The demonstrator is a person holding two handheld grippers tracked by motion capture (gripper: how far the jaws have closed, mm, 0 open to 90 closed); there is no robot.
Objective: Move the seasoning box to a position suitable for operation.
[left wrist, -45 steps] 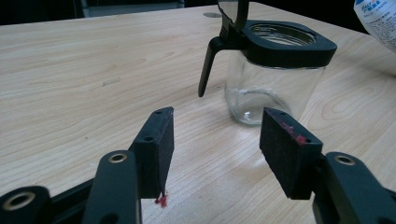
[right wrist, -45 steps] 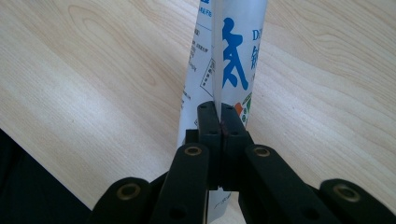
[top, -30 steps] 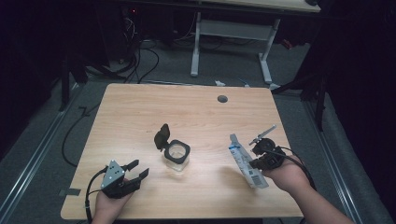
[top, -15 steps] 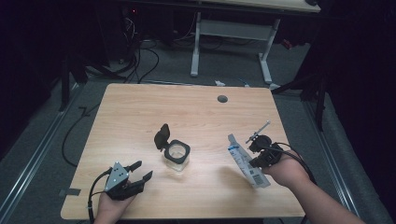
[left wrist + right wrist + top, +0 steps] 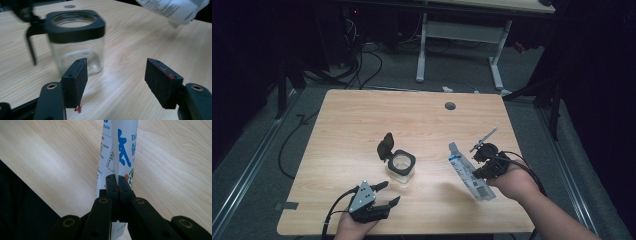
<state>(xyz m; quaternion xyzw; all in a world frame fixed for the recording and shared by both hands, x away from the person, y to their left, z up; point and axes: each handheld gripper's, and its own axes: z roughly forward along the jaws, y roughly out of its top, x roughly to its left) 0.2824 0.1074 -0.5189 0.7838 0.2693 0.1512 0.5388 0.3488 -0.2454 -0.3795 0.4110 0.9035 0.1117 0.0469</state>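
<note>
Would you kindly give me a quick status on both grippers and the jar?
Left gripper open, jaws just widened, nothing between them. Right gripper shut on white packet. Glass jar upright on table, lid flipped open. Nothing blocking.

The left gripper [image 5: 384, 194] is black, with a grey three-cornered plate on top dotted with small dark screw holes, and a thin black cable looping from its rear. Its fingers [image 5: 75, 81] end in blocky black foam pads flecked with red; brass-coloured rivets sit in the flat black links behind them. The right gripper [image 5: 482, 159] is also black, with the same brass-ringed rivets, a trailing black cable and a thin grey rod projecting from its top. Both forearms are bare, without sleeves.
</note>
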